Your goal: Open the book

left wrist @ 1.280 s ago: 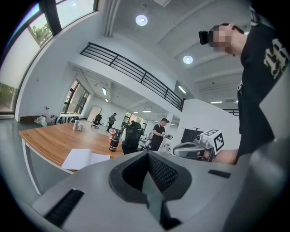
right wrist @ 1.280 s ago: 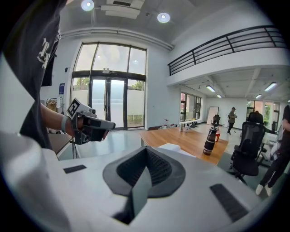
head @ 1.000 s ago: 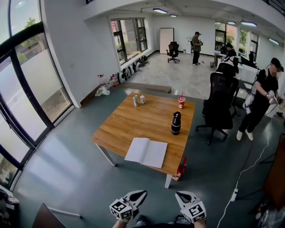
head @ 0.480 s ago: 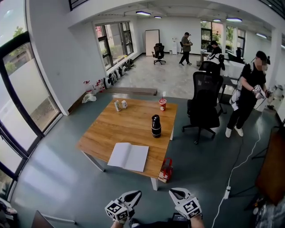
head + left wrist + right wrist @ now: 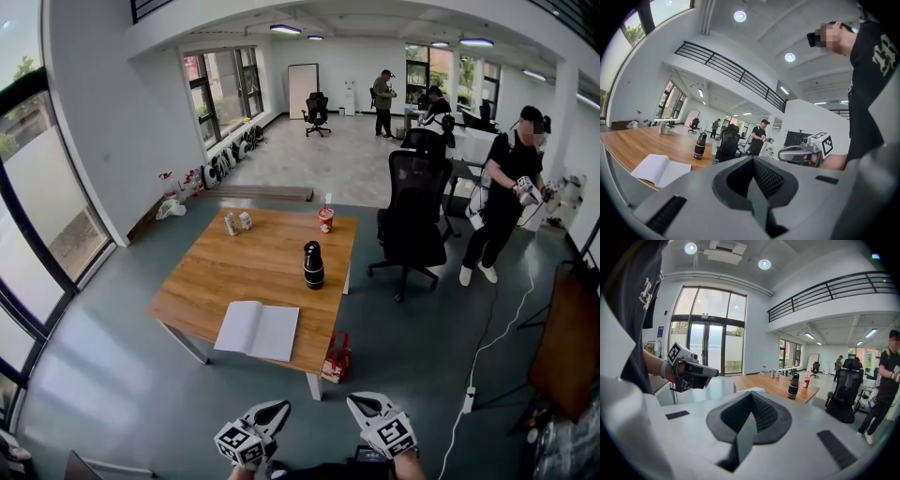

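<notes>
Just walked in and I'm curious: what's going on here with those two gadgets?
A person holds the left gripper and right gripper, both shut and empty, well short of the table. The book lies on it already open, a bottle beyond it. Nothing is being handled right now.

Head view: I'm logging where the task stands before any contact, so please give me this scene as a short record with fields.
book: lies open, pages up, near the front edge of the wooden table
also on table: dark bottle, red cup with a straw, two cans at the far end
left tongs: shut, empty, held low, well short of the table
right tongs: shut, empty, beside the left tongs
nearby: black office chair off the table's right side
task state: book already open, untouched by either tongs
</notes>
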{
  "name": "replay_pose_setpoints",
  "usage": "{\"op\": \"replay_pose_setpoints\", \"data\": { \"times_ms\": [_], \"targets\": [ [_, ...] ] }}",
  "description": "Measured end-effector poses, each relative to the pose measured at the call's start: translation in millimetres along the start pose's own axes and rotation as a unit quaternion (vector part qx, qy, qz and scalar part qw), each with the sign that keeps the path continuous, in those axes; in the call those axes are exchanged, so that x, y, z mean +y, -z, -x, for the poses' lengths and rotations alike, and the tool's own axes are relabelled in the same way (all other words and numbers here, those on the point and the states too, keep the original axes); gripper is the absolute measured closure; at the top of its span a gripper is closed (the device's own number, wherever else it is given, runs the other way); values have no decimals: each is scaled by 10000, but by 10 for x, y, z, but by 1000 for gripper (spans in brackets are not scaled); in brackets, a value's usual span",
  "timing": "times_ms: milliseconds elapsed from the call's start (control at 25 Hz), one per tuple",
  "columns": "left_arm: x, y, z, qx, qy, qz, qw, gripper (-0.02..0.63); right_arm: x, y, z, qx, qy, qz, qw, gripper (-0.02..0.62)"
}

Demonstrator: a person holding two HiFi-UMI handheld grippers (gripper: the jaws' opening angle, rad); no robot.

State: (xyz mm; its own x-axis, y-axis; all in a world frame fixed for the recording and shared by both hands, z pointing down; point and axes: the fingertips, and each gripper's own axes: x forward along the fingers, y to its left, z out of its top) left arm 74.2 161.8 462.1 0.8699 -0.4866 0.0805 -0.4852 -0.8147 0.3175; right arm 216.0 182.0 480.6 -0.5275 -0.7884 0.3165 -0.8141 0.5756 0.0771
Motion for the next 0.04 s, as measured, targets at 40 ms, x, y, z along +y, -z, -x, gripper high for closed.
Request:
{"op": "replay_pose_setpoints", "data": {
  "times_ms": [40],
  "targets": [
    [4, 4, 15, -20, -4, 22, 10000, 600, 20, 9, -3, -3, 5, 0, 10000, 607]
  ]
}}
